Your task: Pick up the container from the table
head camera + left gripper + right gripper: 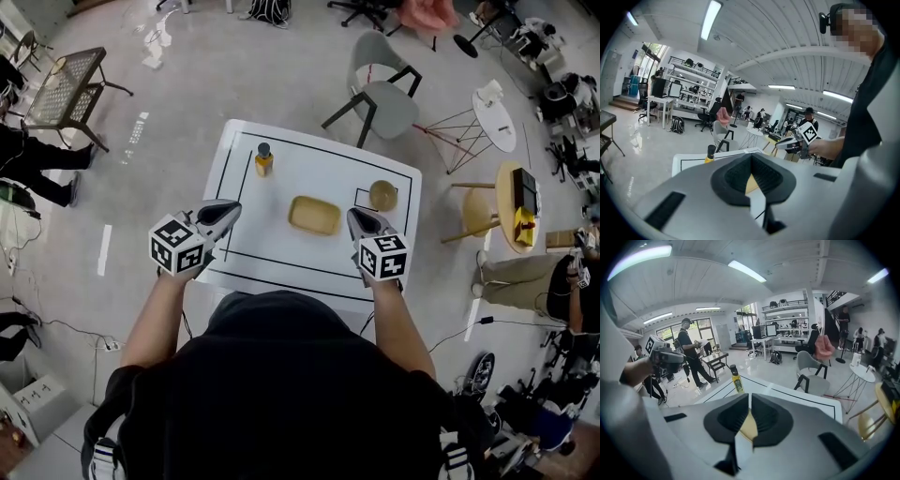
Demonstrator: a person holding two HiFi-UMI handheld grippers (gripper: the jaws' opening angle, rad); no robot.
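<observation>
in the head view we see the container [314, 216], a shallow tan rectangular tray, lying flat near the middle of the white counter [281, 253], inside the black lines drawn on its top. taking the container as the centre of the dial, the yellow bottle [264, 159] with a dark cap stands upright at about 11 o'clock, well apart from it, and a round brown thing [382, 195] sits at about 2 o'clock inside a small black-outlined square. our left tool [232, 208] is at 9 o'clock and our right tool [356, 217] at 3 o'clock. each points in toward the container from its own side and neither touches it. in the left gripper view the left tool's two dark pads meet at their tips, so it is closed with nothing clamped. a sliver of the tan container shows only through the gap lower down, beyond the jaws. in the right gripper view the right tool's jaws stand the same way, closed but for a hairline slit and empty, with the container again showing beyond them. in that view the bottle stands at about 11 o'clock from the jaw tips. a grey chair [384, 94] stands on the floor past the far edge of the counter, at about 1 o'clock.
</observation>
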